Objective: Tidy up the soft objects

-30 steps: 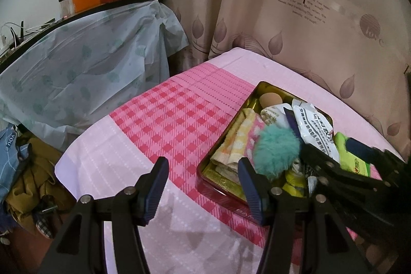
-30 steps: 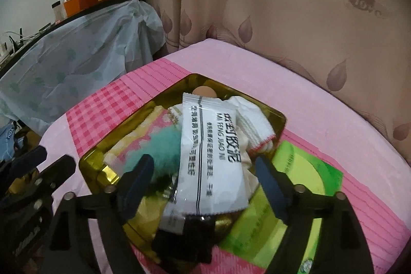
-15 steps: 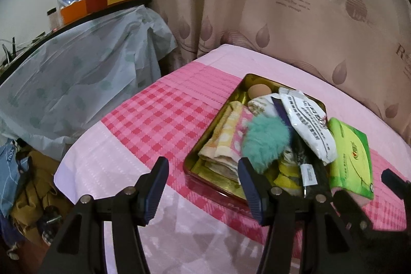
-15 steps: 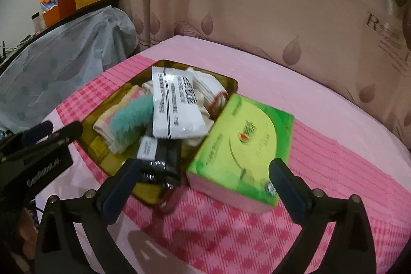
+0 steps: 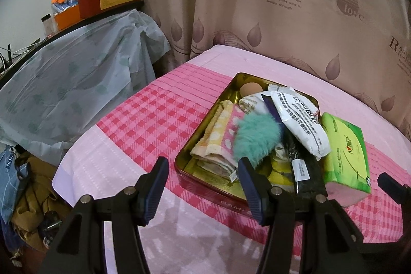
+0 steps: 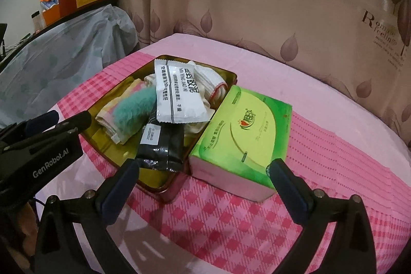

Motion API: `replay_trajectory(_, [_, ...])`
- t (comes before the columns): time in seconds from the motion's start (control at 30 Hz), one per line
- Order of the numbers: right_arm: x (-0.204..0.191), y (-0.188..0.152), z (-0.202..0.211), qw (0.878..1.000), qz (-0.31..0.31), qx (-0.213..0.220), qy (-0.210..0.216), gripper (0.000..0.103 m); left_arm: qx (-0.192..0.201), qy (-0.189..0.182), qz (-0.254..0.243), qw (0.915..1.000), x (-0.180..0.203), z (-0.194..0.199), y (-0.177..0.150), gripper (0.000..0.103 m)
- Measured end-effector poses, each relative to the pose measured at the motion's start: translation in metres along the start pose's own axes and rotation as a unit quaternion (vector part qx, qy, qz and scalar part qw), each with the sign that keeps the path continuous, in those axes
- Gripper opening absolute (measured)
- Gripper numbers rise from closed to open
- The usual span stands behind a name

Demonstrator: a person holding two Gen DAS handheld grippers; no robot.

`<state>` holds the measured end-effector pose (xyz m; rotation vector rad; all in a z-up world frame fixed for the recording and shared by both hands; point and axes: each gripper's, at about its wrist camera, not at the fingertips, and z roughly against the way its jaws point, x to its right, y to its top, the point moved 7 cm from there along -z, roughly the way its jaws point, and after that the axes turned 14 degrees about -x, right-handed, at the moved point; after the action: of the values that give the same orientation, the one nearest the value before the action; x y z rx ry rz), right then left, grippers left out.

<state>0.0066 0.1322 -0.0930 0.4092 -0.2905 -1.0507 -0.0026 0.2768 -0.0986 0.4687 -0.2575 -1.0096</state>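
Right gripper (image 6: 204, 175) jaws spread wide, nothing between the pads; left gripper (image 5: 203, 180) likewise parted and empty. Green tissue pack (image 6: 242, 139) lies just ahead of the right fingers, outside and touching the gold tin (image 6: 232, 75). Tin already holds towel (image 5: 218, 143), teal pompom (image 5: 257, 135), white packet (image 6: 177, 94), black packet (image 6: 163, 149); judged mostly done, tissue pack left

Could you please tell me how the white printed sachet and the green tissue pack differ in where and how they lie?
The white printed sachet lies tilted on top of the heap inside the gold metal tin; the green tissue pack lies flat on the pink checked cloth, outside the tin against its side. The sachet is slimmer, the tissue pack thick and blocky. Both are soft printed packs, and neither is gripped.
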Motion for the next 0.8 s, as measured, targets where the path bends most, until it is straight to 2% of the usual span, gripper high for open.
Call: replay_trajectory(0.8, [-0.0049, -0.0057, -0.0105, 1.000, 0.001, -0.016, 0.005, 0.100, -0.005, 0.002, -0.008, 1.0000, 0.0022, -0.0039, -0.0013, 0.057])
